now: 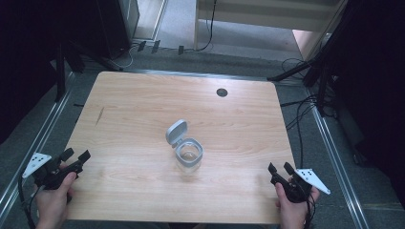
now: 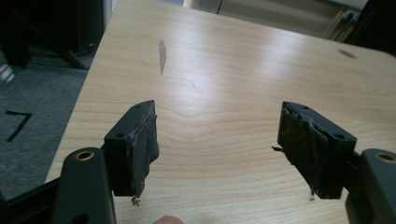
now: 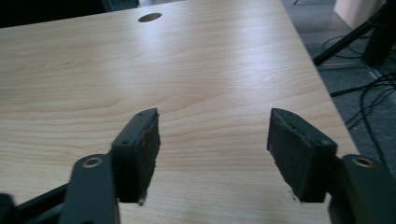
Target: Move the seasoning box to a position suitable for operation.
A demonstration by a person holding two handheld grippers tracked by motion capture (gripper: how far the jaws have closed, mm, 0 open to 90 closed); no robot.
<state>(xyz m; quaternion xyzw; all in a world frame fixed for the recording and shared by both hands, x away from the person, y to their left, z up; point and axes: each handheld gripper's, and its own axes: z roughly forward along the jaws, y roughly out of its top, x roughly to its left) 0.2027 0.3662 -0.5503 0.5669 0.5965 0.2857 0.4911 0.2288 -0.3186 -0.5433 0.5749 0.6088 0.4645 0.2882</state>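
Where the high view looks down: wooden table (image 1: pixel 143 109), pale grain, rounded corners, a dark streak (image 1: pixel 99 116) toward its left side and a round cable hole (image 1: pixel 221 92) near the far edge. Around it, grey floor (image 1: pixel 52 129) with black cables (image 1: pixel 305 119) trailing at the right.

Near table centre: small clear jar (image 1: pixel 188 156), upright, its grey hinged lid (image 1: pixel 175 131) tipped open toward the far left.

At the near left corner: left gripper (image 1: pixel 76 156), held in a hand (image 1: pixel 53 200), jaws spread wide, nothing between them; in the left gripper view (image 2: pixel 217 147), worn black pads (image 2: pixel 142 144) apart over bare wood. Grey three-cornered plate (image 1: pixel 37 162) on top.

At the near right edge: right gripper (image 1: pixel 281 168), held in the other hand (image 1: pixel 292 210), jaws likewise wide and empty; in the right gripper view (image 3: pixel 212 151), bare wood between the pads (image 3: pixel 147 149).

Jar well apart from both grippers, lying between them and farther onto the table; touched by neither.
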